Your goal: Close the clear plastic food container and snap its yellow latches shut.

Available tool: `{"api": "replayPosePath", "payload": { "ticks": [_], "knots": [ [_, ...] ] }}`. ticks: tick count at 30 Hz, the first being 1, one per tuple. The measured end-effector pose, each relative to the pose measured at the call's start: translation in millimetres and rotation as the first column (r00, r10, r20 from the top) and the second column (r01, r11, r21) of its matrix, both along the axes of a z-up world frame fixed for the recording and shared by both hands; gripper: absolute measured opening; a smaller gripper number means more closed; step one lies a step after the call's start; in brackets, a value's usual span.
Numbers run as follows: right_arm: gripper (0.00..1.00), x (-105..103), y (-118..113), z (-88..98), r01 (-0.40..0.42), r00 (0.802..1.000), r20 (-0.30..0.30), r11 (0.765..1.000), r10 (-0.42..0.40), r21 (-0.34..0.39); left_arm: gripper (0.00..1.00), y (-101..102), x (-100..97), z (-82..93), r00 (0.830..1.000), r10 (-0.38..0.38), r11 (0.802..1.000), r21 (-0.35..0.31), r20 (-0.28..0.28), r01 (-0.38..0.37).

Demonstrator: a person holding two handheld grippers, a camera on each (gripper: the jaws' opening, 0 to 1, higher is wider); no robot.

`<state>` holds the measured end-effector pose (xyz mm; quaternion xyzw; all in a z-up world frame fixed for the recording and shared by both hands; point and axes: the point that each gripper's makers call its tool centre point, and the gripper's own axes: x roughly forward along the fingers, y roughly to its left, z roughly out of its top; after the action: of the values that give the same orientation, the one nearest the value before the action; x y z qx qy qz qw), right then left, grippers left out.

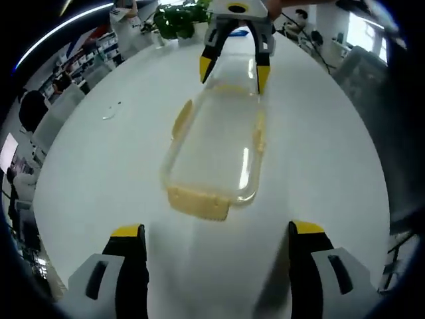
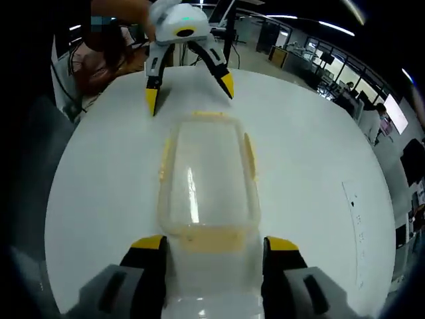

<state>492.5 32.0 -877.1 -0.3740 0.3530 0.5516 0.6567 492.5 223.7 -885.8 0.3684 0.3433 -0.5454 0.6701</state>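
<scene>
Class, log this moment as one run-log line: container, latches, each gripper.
container: lid on, white table | latches: look unsnapped | left gripper: open, short of it | right gripper: open, straddling near end

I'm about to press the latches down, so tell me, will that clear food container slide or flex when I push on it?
The clear food container looks empty, so probably light and apt to slide on the smooth white table. Its thin clear lid may flex under pressure. The right gripper straddling one end could brace it while the left gripper works.

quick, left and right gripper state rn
Left gripper: open, holding nothing.
Right gripper: open, jaws straddling the container end.
</scene>
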Motion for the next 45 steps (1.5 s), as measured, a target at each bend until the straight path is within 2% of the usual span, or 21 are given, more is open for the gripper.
{"api": "replayPosePath", "payload": {
  "ticks": [1, 3, 6, 9, 15, 19, 22, 26, 36, 37, 41, 45],
  "knots": [
    [0.54, 1.3, 0.2, 0.6, 0.000, 1.000, -0.005, 1.000, 0.000, 0.002, 0.88, -4.6, 0.8, 0.9, 1.000, 0.008, 1.000, -0.027, -0.008, -0.008],
    [0.52, 1.3, 1.5, 1.1, 0.005, 1.000, -0.021, 1.000, -0.005, 0.009, 0.87, -5.9, 5.5, 0.3, 1.000, -0.011, 1.000, -0.017, -0.013, 0.011],
    [0.52, 2.1, 0.2, -2.8, -0.015, 1.000, -0.018, 1.000, 0.015, -0.010, 0.78, -7.2, 9.5, 1.4, 0.999, -0.041, 0.999, -0.002, -0.024, 0.041],
    [0.49, 2.8, 0.9, -2.8, -0.012, 0.999, -0.030, 1.000, 0.012, 0.004, 0.70, -9.3, 8.4, 0.7, 0.997, -0.060, 0.998, 0.006, -0.046, 0.060],
    [0.44, -3.0, 1.3, -7.5, -0.039, 0.998, -0.059, 0.999, 0.039, 0.002, 0.63, -13.2, 1.0, -1.2, 0.986, -0.145, 0.989, 0.019, -0.086, 0.147],
    [0.41, -2.8, 2.8, -10.9, -0.070, 0.996, -0.054, 0.997, 0.069, -0.020, 0.64, -17.7, 6.2, -0.5, 0.983, -0.168, 0.985, 0.025, -0.079, 0.171],
    [0.39, -2.5, 5.5, -10.1, -0.075, 0.995, -0.063, 0.997, 0.074, -0.020, 0.51, -19.3, 3.5, -0.6, 0.974, -0.192, 0.980, 0.030, -0.122, 0.197],
    [0.38, -3.7, 6.3, -11.5, -0.094, 0.993, -0.073, 0.995, 0.093, -0.021, 0.36, -21.1, 7.9, 1.1, 0.973, -0.203, 0.978, 0.037, -0.107, 0.208],
    [0.37, -5.0, 11.3, -13.3, -0.096, 0.990, -0.107, 0.993, 0.089, -0.061, 0.37, -20.8, 10.0, 0.0, 0.971, -0.217, 0.975, 0.029, -0.102, 0.221],
    [0.37, -4.5, 11.9, -13.3, -0.096, 0.990, -0.107, 0.993, 0.089, -0.064, 0.37, -21.1, 11.4, 0.0, 0.975, -0.196, 0.979, 0.032, -0.104, 0.201],
    [0.36, -4.3, 10.6, -13.3, -0.099, 0.990, -0.110, 0.993, 0.091, -0.070, 0.36, -21.1, 11.3, -0.1, 0.976, -0.192, 0.979, 0.042, -0.105, 0.197],
    [0.35, -4.4, 10.1, -12.4, -0.109, 0.989, -0.113, 0.991, 0.100, -0.078, 0.35, -21.3, 11.3, 0.7, 0.979, -0.170, 0.985, 0.023, -0.111, 0.174]
  ]
}}
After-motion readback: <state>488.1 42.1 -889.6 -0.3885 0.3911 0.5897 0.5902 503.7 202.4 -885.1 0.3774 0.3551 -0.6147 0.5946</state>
